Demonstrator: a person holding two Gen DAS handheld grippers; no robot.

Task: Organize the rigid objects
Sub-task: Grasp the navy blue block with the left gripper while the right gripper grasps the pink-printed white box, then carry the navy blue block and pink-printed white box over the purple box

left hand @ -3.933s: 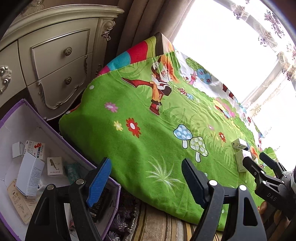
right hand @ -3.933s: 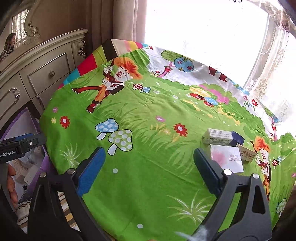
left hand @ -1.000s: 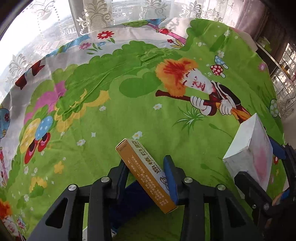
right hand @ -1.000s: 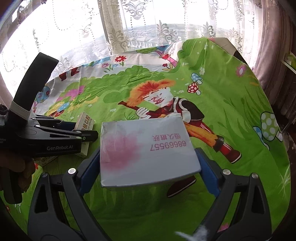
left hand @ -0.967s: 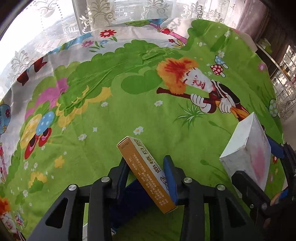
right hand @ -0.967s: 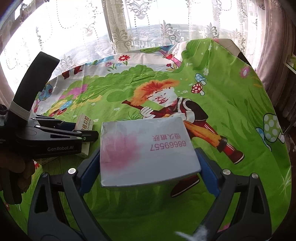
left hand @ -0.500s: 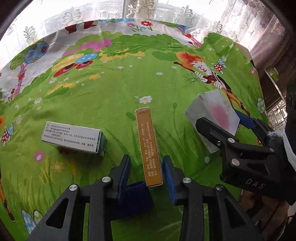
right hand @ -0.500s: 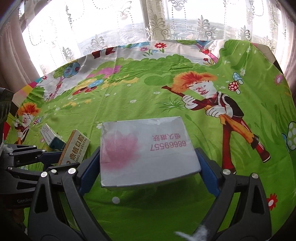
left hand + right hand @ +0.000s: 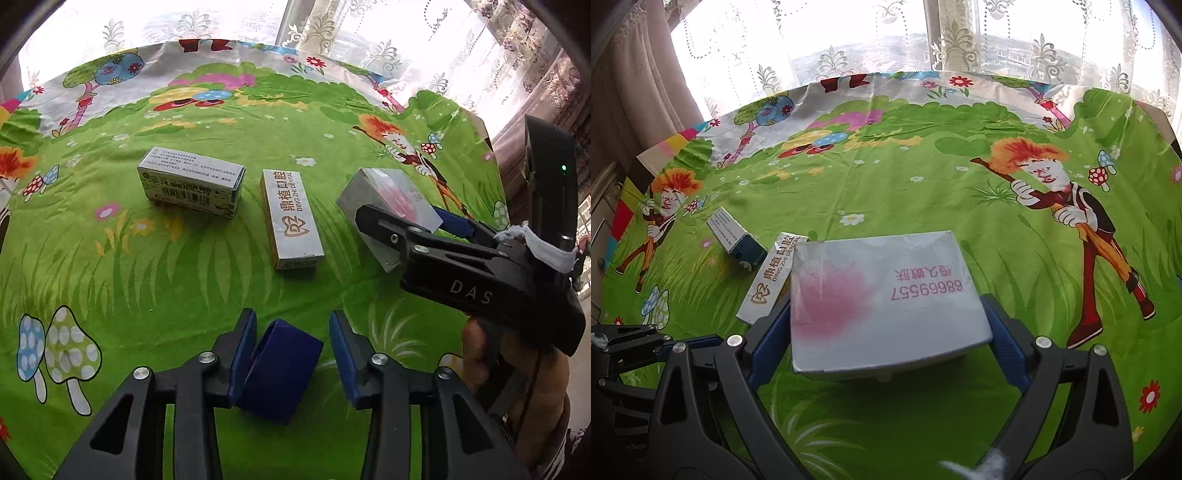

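Observation:
My left gripper [image 9: 292, 322] hovers over the green cartoon bedsheet [image 9: 147, 280] with its jaws opening and nothing pressed between the pads. A dark blue box [image 9: 280, 369] lies under them, close to the left pad. Just beyond it the long dental box [image 9: 293, 218] with its orange side lies flat, free of the gripper. A white and green medicine box [image 9: 192, 182] rests to its left. My right gripper [image 9: 886, 321] is shut on a white box with a pink blotch [image 9: 886, 291], held above the sheet beside the dental box [image 9: 772, 280].
Lace curtains and a bright window [image 9: 923, 44] run along the far edge of the bed. A person's hand [image 9: 517, 369] grips the right tool at the right of the left wrist view. A pale cabinet [image 9: 602, 206] shows at the far left.
The left gripper has let go of the dental box, which now lies flat on the sheet ahead, and its jaws have widened. Both views swung left; the right gripper kept hold of the white box.

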